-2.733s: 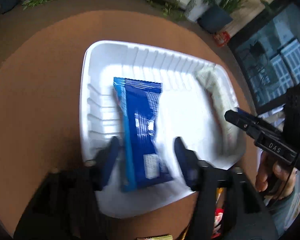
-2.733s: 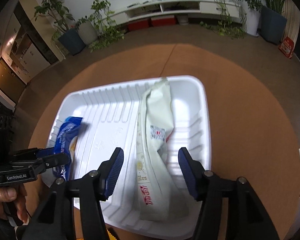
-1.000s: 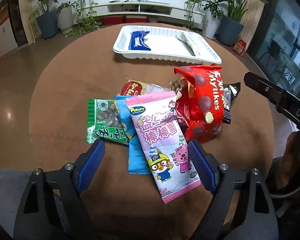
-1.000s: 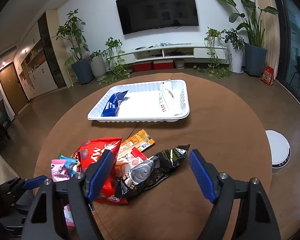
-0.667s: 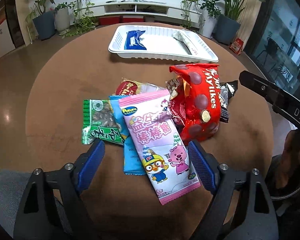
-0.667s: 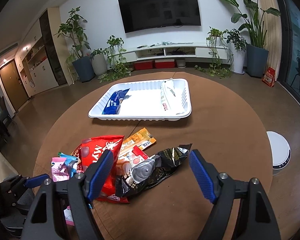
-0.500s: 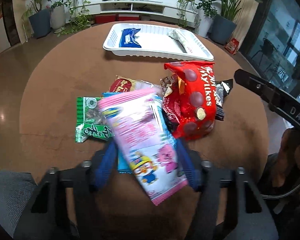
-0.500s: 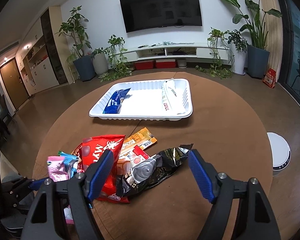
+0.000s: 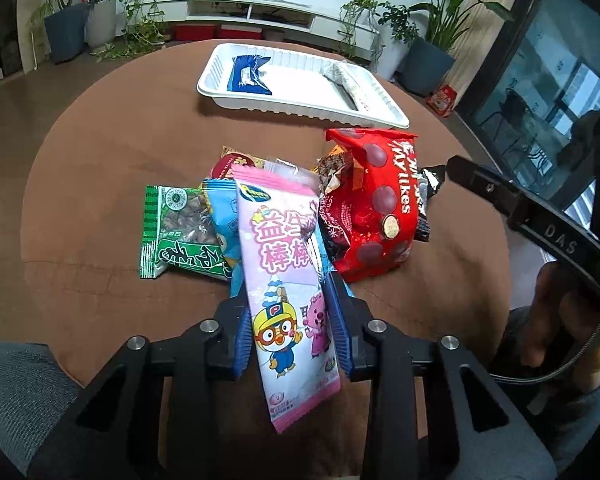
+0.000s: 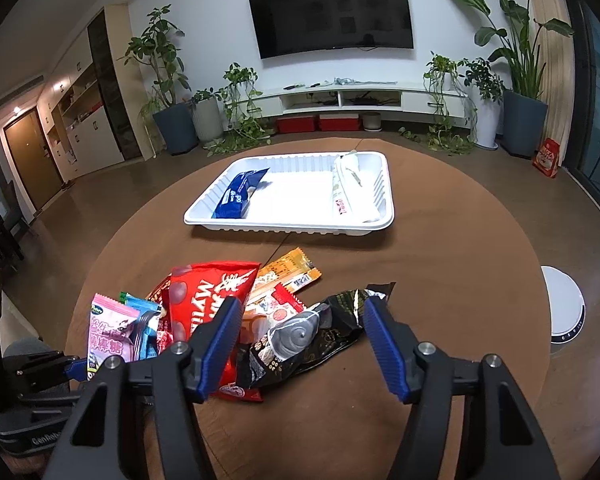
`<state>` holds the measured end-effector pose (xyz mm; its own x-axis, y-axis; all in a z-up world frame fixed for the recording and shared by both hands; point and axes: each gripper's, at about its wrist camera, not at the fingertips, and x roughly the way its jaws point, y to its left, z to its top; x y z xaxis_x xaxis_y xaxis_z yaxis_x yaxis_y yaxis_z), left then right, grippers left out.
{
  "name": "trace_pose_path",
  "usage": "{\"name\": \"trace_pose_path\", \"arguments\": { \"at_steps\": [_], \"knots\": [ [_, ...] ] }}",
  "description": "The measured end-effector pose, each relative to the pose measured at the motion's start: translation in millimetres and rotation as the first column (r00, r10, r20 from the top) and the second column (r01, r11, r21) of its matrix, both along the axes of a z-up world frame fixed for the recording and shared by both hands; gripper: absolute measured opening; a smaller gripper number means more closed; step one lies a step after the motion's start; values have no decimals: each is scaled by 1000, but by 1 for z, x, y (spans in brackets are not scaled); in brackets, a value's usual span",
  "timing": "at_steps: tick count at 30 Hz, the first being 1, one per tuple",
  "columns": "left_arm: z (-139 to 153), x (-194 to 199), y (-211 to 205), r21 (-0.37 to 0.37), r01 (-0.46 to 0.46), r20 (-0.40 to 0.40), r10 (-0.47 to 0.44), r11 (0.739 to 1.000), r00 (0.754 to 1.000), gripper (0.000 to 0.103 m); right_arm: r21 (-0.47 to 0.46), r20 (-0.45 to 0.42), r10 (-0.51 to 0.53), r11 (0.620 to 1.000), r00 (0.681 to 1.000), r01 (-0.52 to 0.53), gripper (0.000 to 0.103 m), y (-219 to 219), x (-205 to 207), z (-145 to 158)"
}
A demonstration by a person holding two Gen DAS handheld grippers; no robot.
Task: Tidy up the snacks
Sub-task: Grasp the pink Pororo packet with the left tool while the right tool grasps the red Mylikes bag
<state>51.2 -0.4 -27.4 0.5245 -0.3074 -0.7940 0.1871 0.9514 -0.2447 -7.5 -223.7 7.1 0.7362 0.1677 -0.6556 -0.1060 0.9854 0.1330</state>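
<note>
Your left gripper [image 9: 292,332], jaws just closing, pinches one pink packet [image 9: 288,280]; your right gripper [image 10: 300,344], narrowing yet spread, straddles one black packet [image 10: 308,340]; two snacks lie in one tray [image 10: 388,200].

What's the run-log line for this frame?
left tool: just closed on pink snack bag | right tool: closing, open over black snack bag | white tray: blue packet, white packet

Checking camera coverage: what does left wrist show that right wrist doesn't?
Left wrist only: the left claw shut on the pink packet, its jaws just closed in; the green packet in full.

Right wrist only: the right claw open astride the black packet, jaws just narrowing; the orange packet; the TV.

Both: the white tray with the blue packet and white packet, and the red bag.
</note>
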Motion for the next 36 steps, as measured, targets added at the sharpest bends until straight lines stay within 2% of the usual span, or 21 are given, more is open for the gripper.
{"name": "trace_pose_path", "arguments": {
  "at_steps": [3, 8, 11, 19, 21, 24, 36],
  "knots": [
    [3, -1, 3, -4, 8, 12, -8, 1000, 1000, 31, 1, -3, 5, 1000, 1000, -5, 67, 1, 0, -1],
    [0, -3, 6, -12, 20, 13, -19, 1000, 1000, 17, -15, -15, 10, 1000, 1000, -10, 65, 3, 2, -4],
    [0, -5, 9, -22, 27, 12, -27, 999, 1000, 12, -27, -24, 17, 999, 1000, -17, 62, 6, 3, -7],
    [0, -11, 23, -78, 18, 8, -18, 997, 1000, 12, -19, -44, 39, 999, 998, -40, 60, 17, -8, -11],
    [2, -12, 28, -102, 18, 14, -16, 995, 1000, 12, -10, -40, 49, 999, 998, -50, 65, 21, -11, -11],
    [3, -14, 35, -133, 18, 21, -15, 991, 1000, 12, -18, -44, 61, 998, 997, -62, 67, 28, -13, -12],
    [-2, -20, 48, -175, 14, 36, -8, 984, 999, 12, -44, -93, 142, 988, 985, -147, 67, 69, 1, -19]
  ]
}}
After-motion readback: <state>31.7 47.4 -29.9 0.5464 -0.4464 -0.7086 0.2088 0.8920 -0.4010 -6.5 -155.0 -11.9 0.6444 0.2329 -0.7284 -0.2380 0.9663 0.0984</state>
